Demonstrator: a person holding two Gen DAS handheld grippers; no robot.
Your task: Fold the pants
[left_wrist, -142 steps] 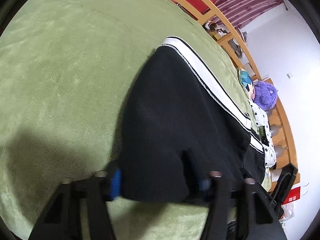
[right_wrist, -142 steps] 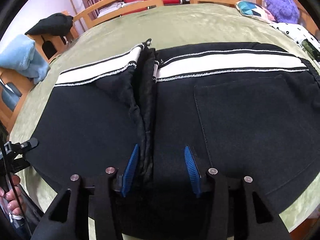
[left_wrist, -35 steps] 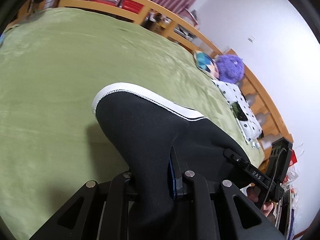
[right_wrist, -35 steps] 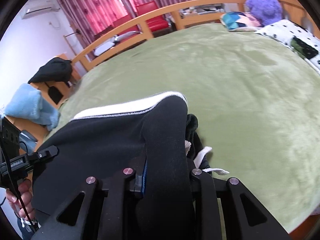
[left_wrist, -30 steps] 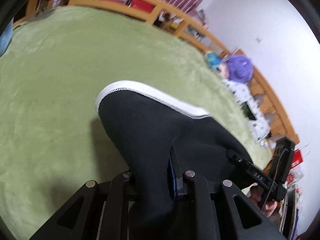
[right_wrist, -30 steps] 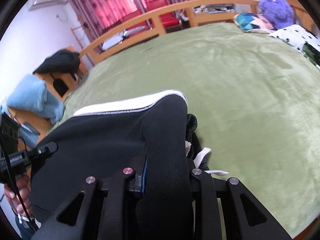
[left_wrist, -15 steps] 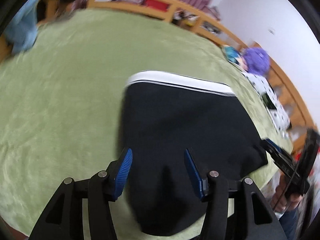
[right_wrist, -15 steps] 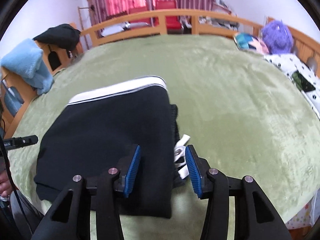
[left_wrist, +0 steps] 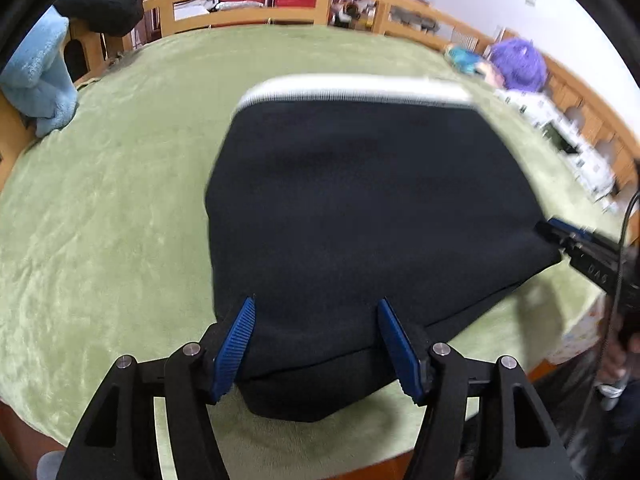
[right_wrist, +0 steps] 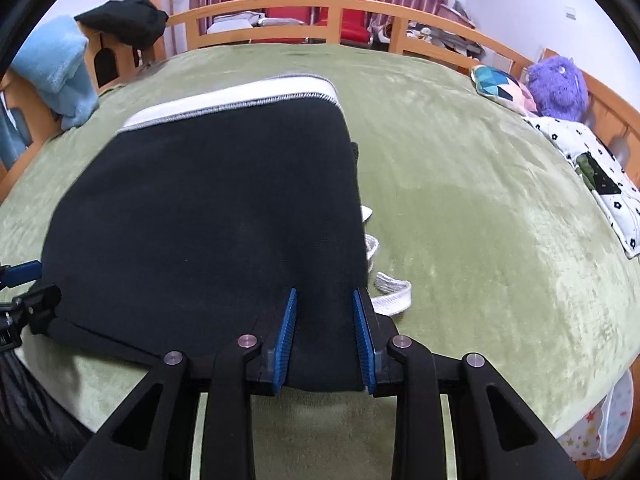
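The black pants [left_wrist: 360, 208] lie folded flat on the green blanket [left_wrist: 100, 220], white waistband [left_wrist: 352, 90] at the far edge. My left gripper [left_wrist: 316, 344] hovers over their near left corner. Its jaws are opening, the cloth lies below them, and the blue pads [left_wrist: 236, 344] do not press it. In the right wrist view the pants [right_wrist: 208, 208] fill the left half. My right gripper [right_wrist: 325, 340] is at their near right corner with its jaws closing. Black cloth shows between the pads [right_wrist: 286, 340], which stand clear of it. A white drawstring [right_wrist: 388, 292] trails out on the right.
A wooden bed rail [right_wrist: 328, 8] rings the far side, with a blue towel [right_wrist: 60, 68] and a black garment [right_wrist: 128, 20] on it at the left. A purple plush [right_wrist: 558, 84], a patterned cushion [right_wrist: 500, 84] and a spotted cloth [right_wrist: 600, 168] lie at the right. The bed's edge is just below both grippers.
Both grippers, shut on raised pants a second ago, have let go. The pants now lie flat and folded. Both grippers have drawn back to the near corners.
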